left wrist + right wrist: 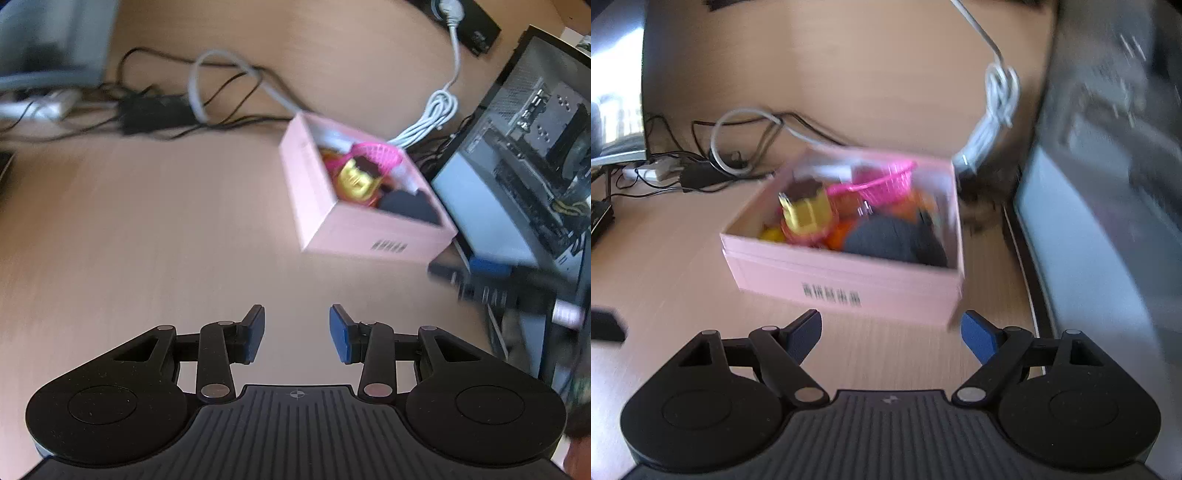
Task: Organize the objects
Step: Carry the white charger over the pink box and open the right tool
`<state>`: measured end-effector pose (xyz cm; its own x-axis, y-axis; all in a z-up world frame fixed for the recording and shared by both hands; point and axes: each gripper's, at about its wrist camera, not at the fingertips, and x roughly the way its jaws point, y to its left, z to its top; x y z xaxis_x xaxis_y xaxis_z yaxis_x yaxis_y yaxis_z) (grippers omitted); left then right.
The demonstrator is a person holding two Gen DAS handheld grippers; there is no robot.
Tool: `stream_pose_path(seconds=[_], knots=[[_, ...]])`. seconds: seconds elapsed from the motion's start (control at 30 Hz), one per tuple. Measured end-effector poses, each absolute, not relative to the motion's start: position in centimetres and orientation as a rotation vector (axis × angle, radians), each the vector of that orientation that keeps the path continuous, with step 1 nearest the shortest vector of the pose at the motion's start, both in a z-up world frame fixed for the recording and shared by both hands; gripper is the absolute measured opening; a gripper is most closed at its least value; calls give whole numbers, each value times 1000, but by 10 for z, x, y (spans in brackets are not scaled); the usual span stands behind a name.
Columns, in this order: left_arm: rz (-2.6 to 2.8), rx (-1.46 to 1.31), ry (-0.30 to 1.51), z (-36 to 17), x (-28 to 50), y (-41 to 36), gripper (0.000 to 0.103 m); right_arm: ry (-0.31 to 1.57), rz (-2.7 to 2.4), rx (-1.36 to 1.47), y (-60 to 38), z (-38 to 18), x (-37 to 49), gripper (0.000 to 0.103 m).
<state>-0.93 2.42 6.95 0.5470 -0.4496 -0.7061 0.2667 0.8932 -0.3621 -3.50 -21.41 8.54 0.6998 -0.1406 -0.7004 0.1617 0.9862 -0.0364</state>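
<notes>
Blue-padded fingers, right gripper [892, 334]: spread wide, nothing between them, poised just short of the near wall of the pink box [849, 284].

Left gripper [297, 332]: fingers at a narrow gap, empty, over bare worktop [147, 221]; the box lies ahead and to its right, well apart.

Pink box: open-topped, standing on the worktop beside a computer case [517, 147]. Contents, blurred: a yellow toy [805, 216], a pink mesh basket [882, 184], a dark rounded item [886, 236], something orange I cannot identify.

Loose goods on the worktop: none that I can make out, apart from a tangle of cables [207, 96] behind the box and a dark object [605, 325] at the left edge of my right view.

Step in hand, as I judge it: collecting looks finished, with both pairs of fingers empty.

Next move calls for: checking that dark object at the edge. If it belongs in the box, I take it with the left fingers.
</notes>
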Motion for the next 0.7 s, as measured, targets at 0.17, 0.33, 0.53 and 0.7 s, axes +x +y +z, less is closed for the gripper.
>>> stream_pose_path(seconds=[0.17, 0.33, 0.53, 0.7], knots=[[-448, -200, 902, 66, 6, -5, 42, 778, -193, 31, -219, 82, -47, 83], [-442, -201, 808, 82, 30, -19, 42, 761, -220, -5, -226, 80, -36, 83], [-342, -123, 844, 80, 96, -44, 42, 762, -250, -25, -235, 75, -11, 83], [-258, -113, 900, 57, 114, -36, 87, 763, -240, -33, -240, 69, 4, 84]])
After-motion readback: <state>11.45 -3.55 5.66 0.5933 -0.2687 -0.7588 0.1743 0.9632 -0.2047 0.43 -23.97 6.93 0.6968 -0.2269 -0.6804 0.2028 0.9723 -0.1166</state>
